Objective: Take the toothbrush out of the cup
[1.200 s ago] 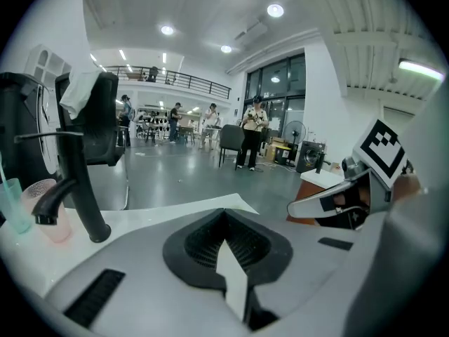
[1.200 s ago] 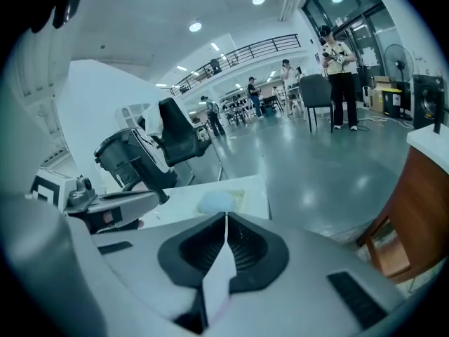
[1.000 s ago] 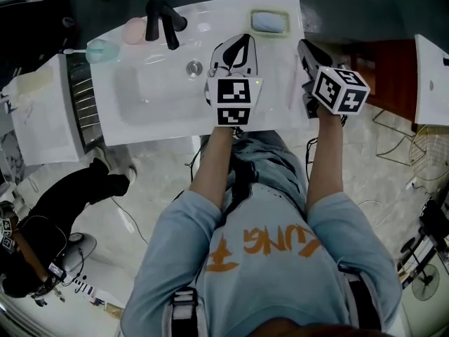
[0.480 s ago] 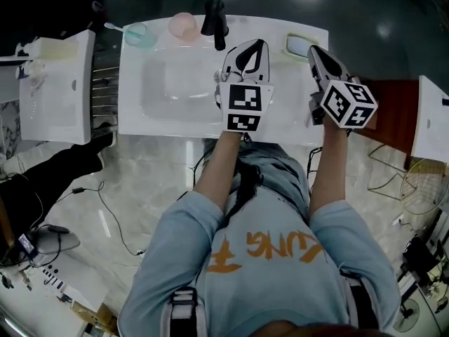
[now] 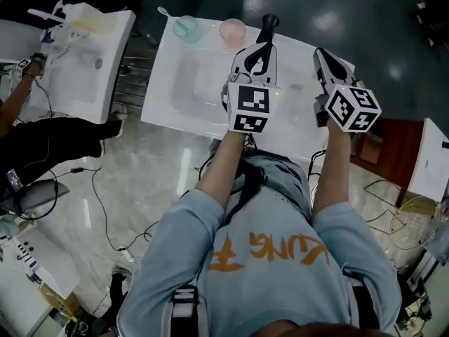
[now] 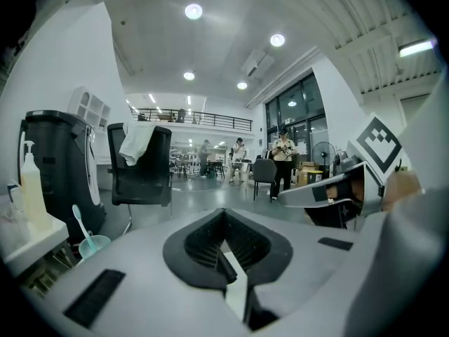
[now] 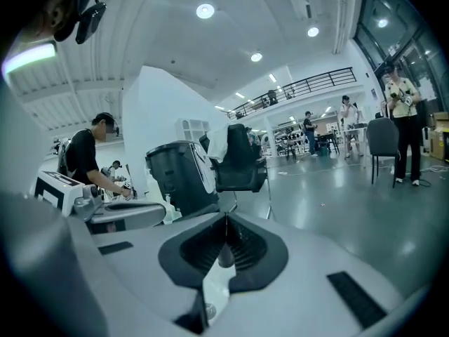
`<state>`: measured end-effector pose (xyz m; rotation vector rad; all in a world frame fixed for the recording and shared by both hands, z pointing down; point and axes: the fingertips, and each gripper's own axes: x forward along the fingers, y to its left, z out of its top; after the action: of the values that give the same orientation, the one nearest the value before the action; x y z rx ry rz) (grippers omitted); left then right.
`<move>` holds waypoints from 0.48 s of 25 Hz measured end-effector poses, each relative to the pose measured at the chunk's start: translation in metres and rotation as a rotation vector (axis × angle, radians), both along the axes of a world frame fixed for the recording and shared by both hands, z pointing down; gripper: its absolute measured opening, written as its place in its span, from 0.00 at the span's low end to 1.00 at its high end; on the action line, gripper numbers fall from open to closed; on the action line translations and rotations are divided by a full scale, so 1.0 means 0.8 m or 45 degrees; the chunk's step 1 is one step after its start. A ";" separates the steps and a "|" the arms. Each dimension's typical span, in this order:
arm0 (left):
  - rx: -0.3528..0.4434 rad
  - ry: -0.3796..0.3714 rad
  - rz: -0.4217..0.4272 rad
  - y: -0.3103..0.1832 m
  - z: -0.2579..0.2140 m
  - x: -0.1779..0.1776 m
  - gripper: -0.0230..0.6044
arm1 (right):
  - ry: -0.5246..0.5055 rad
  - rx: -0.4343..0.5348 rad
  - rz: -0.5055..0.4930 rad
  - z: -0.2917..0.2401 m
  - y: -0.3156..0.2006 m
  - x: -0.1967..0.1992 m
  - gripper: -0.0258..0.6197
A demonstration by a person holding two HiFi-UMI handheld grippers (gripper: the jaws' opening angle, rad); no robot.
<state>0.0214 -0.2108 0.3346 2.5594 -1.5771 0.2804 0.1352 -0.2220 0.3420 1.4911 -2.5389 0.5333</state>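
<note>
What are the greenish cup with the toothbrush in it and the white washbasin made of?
The cup looks like tinted, slightly see-through plastic: its wall lets the pale surface beneath show. The toothbrush seems to be pale plastic, though it is too small to be sure. The washbasin looks like glazed ceramic, possibly moulded resin: evenly white, smooth and glossy.

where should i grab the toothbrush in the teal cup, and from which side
Probably the bare handle of the toothbrush just above the rim of the teal cup. It leans out away from the pink cup, so come from above on that open side.
</note>
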 end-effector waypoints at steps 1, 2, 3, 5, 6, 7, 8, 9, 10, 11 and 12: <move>0.005 -0.001 -0.013 -0.001 -0.003 -0.009 0.07 | -0.001 0.008 -0.011 -0.004 -0.003 -0.009 0.09; 0.008 0.002 -0.030 -0.003 -0.005 -0.019 0.07 | -0.007 0.016 -0.020 -0.008 -0.006 -0.017 0.09; 0.009 0.006 -0.050 -0.005 -0.007 -0.030 0.07 | -0.011 0.024 -0.030 -0.011 -0.008 -0.026 0.09; 0.009 0.013 -0.090 -0.008 -0.009 -0.052 0.07 | 0.007 0.040 -0.060 -0.016 -0.013 -0.048 0.09; 0.010 0.015 -0.109 -0.010 -0.009 -0.064 0.07 | 0.026 0.050 -0.078 -0.018 -0.016 -0.060 0.09; 0.012 0.016 -0.126 -0.013 -0.010 -0.075 0.07 | 0.042 0.061 -0.095 -0.020 -0.019 -0.071 0.09; 0.013 0.018 -0.142 -0.015 -0.011 -0.087 0.07 | 0.051 0.073 -0.110 -0.024 -0.022 -0.083 0.09; 0.014 0.019 -0.156 -0.016 -0.012 -0.098 0.07 | 0.055 0.083 -0.123 -0.028 -0.024 -0.094 0.09; 0.013 0.020 -0.170 -0.018 -0.013 -0.108 0.07 | 0.058 0.094 -0.134 -0.032 -0.026 -0.105 0.09; 0.012 0.022 -0.183 -0.019 -0.013 -0.119 0.07 | 0.062 0.103 -0.145 -0.036 -0.028 -0.115 0.09; 0.011 0.024 -0.195 -0.019 -0.014 -0.129 0.07 | 0.066 0.112 -0.156 -0.040 -0.029 -0.125 0.09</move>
<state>-0.0816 -0.2262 0.3237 2.4224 -1.7595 0.2332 0.0349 -0.2453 0.3104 1.3459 -2.6231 0.3659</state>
